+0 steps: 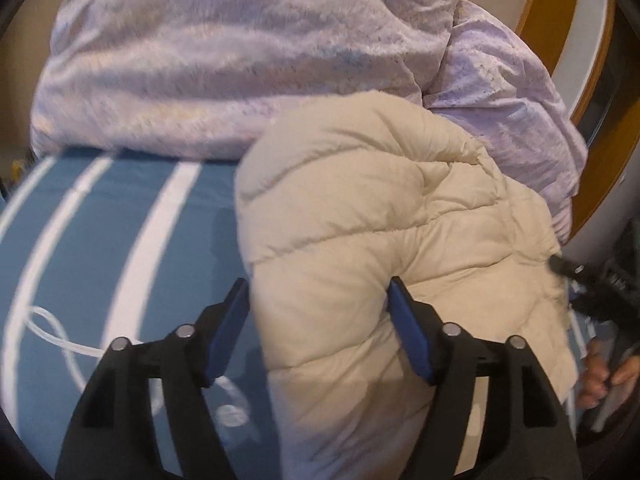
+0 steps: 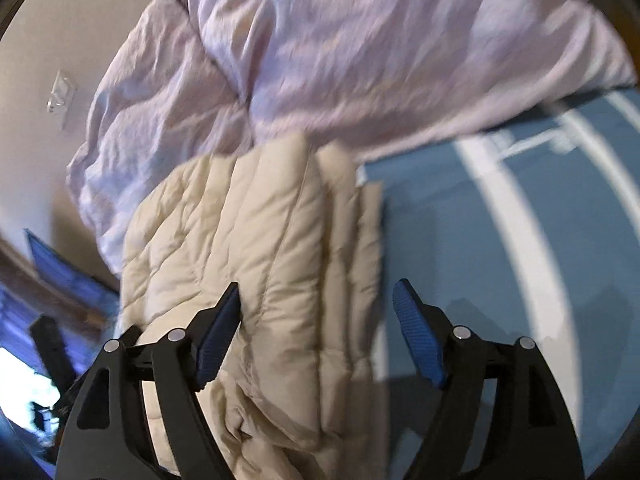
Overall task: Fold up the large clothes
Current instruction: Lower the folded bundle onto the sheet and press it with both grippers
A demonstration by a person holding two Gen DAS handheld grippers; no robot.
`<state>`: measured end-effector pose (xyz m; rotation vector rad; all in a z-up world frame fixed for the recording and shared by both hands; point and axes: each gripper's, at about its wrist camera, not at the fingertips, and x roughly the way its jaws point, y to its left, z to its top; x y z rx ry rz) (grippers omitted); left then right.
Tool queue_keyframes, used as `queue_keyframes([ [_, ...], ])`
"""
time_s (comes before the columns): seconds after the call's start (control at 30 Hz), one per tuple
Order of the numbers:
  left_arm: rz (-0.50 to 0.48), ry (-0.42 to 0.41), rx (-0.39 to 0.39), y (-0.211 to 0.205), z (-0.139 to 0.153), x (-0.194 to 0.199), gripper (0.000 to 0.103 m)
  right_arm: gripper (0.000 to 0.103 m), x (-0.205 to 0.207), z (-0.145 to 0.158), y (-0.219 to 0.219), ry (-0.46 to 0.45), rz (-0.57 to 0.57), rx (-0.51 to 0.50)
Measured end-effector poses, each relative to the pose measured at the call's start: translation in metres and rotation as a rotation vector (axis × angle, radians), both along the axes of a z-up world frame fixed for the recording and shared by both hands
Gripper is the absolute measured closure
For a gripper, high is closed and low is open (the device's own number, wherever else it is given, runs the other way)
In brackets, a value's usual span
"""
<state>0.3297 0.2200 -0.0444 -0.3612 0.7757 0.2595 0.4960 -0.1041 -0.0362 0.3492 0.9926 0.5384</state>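
A cream quilted puffer jacket (image 1: 380, 216) lies bunched on a blue bed sheet with white stripes (image 1: 100, 220). My left gripper (image 1: 318, 292) is open, its blue pads straddling a fold of the jacket. In the right wrist view the jacket (image 2: 248, 240) lies folded in layers at the left. My right gripper (image 2: 316, 292) is open over the jacket's right edge, with the left pad against the fabric and the right pad over the sheet (image 2: 500, 260).
A crumpled lilac duvet (image 1: 224, 60) is heaped behind the jacket and also fills the top of the right wrist view (image 2: 360, 52). A wooden bed frame (image 1: 560, 20) curves at the right. A clear tube (image 1: 52, 328) lies on the sheet.
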Motion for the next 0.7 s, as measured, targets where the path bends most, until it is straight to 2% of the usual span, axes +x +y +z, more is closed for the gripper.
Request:
queue_keyframes([
  [0.1, 0.010, -0.008, 0.087, -0.008, 0.014, -0.004, 0.024, 0.025, -0.008, 0.011, 0.012, -0.095, -0.030, -0.097],
  [0.2, 0.026, -0.034, 0.158, -0.017, 0.029, -0.004, 0.017, 0.025, -0.022, 0.026, 0.038, -0.204, 0.004, -0.185],
  [0.4, 0.049, -0.057, 0.236, -0.035, 0.043, 0.013, 0.012, 0.025, -0.043, 0.036, 0.089, -0.363, 0.069, -0.299],
  [0.63, 0.088, 0.027, 0.295, -0.039, 0.016, 0.040, 0.012, 0.026, -0.038, -0.002, 0.112, -0.372, 0.108, -0.427],
  [0.7, 0.079, 0.037, 0.305, -0.038, 0.005, 0.043, 0.010, 0.026, -0.037, -0.010, 0.110, -0.371, 0.117, -0.422],
])
